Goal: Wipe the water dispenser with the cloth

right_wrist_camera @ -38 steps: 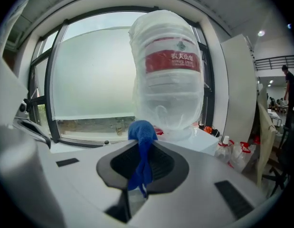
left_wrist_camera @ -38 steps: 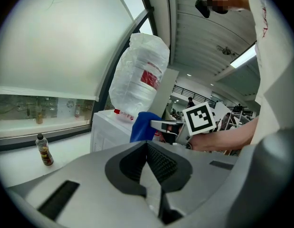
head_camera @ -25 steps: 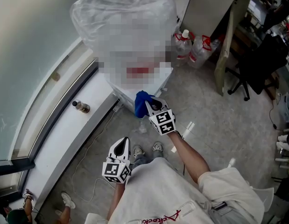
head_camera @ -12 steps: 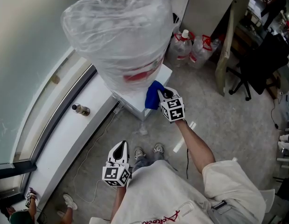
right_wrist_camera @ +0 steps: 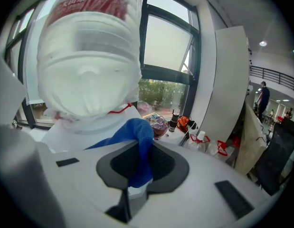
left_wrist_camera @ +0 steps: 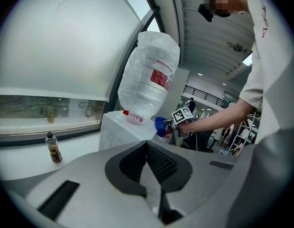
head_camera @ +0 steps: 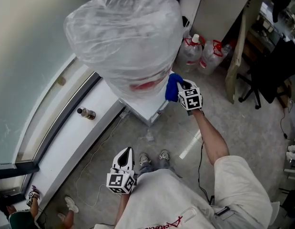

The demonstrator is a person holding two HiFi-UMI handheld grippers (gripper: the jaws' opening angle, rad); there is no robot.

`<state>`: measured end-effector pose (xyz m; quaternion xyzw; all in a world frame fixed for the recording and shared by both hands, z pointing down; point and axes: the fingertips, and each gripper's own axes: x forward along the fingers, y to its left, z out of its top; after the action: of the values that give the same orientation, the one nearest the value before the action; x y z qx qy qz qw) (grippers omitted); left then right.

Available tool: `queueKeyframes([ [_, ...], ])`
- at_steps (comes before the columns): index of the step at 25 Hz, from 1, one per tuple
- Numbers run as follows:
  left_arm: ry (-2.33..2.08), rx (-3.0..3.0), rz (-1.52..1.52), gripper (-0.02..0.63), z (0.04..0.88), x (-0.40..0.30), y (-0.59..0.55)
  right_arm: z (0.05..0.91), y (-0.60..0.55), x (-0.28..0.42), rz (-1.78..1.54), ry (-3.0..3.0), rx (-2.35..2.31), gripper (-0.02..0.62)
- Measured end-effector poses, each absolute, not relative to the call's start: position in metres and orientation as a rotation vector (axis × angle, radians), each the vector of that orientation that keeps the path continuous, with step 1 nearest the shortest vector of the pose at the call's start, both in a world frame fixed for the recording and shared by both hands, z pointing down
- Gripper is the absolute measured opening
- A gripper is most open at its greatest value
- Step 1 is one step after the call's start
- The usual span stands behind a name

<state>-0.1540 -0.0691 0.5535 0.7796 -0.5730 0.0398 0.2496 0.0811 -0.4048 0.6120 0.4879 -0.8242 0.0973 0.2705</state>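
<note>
Blue cloth, pinched in the right gripper's jaws, touches the water dispenser.

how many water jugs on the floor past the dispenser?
2. One white-capped jug beside the dispenser, a second jug just right of it. More may hide behind the dispenser.

There is one water dispenser at upper centre, carrying one plastic-wrapped bottle, and one blue cloth. There are two grippers: the left gripper at lower centre, the right gripper right of centre. One small bottle lies at left, two jugs stand at upper right, and one office chair is at the right edge.
</note>
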Motion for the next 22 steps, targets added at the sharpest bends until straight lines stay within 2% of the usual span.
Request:
queueKeyframes([
  [12, -1.556, 2.125, 0.132, 0.012, 0.551, -0.155, -0.073, 0.609, -0.434, 0.113, 0.296, -2.176, 1.382, 0.051],
  [22, -1.51, 2.169, 0.127, 0.012, 0.55, -0.148, -0.071, 0.553, -0.331, 0.067, 0.115, -2.394, 1.35, 0.051],
])
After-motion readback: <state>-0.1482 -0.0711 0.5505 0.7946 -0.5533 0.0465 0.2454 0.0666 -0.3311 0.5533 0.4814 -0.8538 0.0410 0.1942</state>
